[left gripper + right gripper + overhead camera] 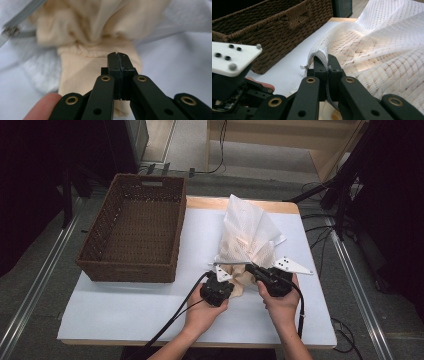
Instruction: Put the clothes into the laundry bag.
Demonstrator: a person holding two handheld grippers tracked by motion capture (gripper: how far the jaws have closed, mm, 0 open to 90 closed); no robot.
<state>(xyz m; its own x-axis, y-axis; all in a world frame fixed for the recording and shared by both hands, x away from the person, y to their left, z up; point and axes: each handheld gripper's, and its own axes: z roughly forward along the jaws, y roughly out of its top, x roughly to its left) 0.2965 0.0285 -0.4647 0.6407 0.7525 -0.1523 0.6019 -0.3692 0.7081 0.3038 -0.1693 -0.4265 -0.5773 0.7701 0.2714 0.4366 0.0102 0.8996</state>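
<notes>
One white mesh bag (247,232) bulges with cream cloth (97,57).

- A white mesh laundry bag (248,232) with an open, net-like weave lies on the right half of the counter, its far end puffed up into a peak and its near edge gathered low, with a small metal zip pull at that edge.
- A cream ribbed garment (82,70), soft and bunched, pokes out of the bag's near opening onto the counter.
</notes>
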